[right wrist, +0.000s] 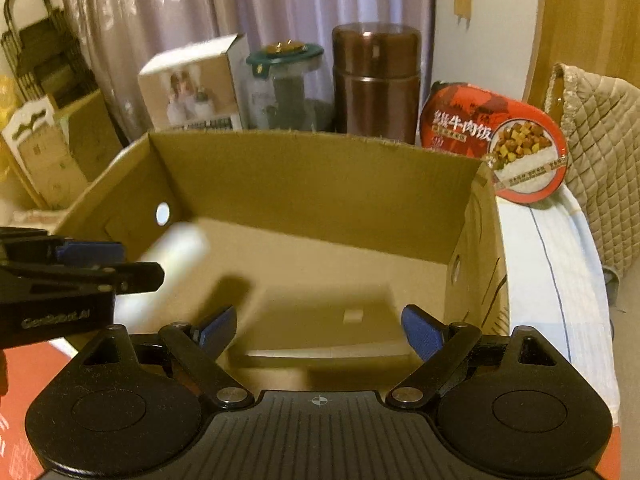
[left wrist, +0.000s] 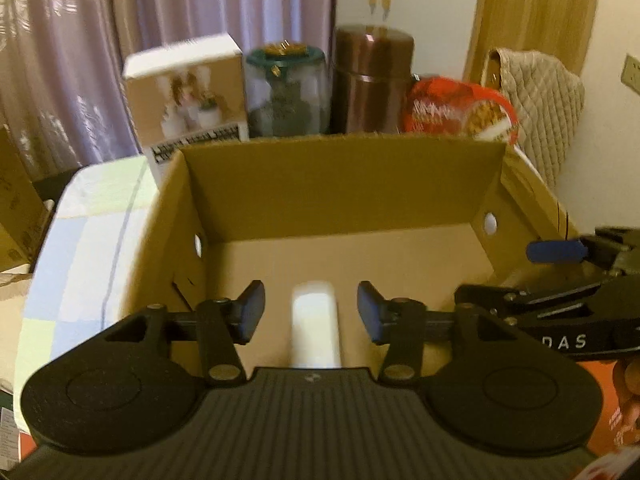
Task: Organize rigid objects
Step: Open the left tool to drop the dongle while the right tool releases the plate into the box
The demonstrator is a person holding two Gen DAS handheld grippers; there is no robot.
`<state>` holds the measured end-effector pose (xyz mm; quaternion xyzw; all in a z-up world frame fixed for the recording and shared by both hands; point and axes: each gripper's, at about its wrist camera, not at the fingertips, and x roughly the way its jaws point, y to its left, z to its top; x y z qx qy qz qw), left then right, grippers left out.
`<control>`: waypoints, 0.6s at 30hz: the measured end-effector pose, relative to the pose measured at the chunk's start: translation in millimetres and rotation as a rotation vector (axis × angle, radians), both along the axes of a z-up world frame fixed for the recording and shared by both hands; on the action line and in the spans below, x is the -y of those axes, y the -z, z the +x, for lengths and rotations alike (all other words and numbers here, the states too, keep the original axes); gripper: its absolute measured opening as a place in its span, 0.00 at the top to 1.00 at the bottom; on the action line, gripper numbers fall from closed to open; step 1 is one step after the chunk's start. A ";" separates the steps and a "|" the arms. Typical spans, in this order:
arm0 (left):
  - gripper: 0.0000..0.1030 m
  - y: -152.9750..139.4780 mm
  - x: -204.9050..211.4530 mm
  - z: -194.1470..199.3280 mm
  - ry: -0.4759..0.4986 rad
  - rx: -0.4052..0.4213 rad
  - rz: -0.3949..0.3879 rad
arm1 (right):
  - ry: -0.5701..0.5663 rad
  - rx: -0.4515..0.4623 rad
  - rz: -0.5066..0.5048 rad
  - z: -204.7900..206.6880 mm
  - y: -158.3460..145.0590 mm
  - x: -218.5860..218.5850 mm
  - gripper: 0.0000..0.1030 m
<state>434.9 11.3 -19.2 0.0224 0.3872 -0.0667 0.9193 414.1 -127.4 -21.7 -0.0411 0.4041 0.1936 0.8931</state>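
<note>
- My left gripper (left wrist: 311,312) hangs over the open brown cardboard box (left wrist: 340,184), jaws parted, a white cylindrical object (left wrist: 315,326) between them. The pads stand clear of it on both sides, so it is not gripped.
- From the right wrist view that white cylinder shows as a pale blur (right wrist: 172,256) against the box's left inner wall (too smeared to tell whether it rests on the floor).
- My right gripper (right wrist: 320,330) is spread wide above the box floor, with nothing between its blue pads (right wrist: 422,330).
- A small pale tab (right wrist: 354,315) lies on the box floor.
- Behind the box's far wall, left to right: a white printed carton (right wrist: 192,88), a clear jar with green lid (right wrist: 284,84), a brown metal canister (right wrist: 376,80), a red round meal tub (right wrist: 500,140).
- A quilted beige bag (right wrist: 600,152) sits far right.
</note>
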 end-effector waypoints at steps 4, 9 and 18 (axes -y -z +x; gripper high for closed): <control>0.55 -15.9 -6.9 -9.3 -0.029 0.033 -0.024 | 0.014 0.033 0.029 -6.2 -10.9 6.2 0.16; 0.55 -40.5 -9.6 -35.6 -0.042 0.065 -0.050 | 0.024 0.073 0.052 -24.0 -34.1 14.8 0.16; 0.55 -84.8 -6.0 -121.2 -0.081 0.109 -0.083 | 0.051 0.135 0.111 -101.7 -93.7 41.8 0.16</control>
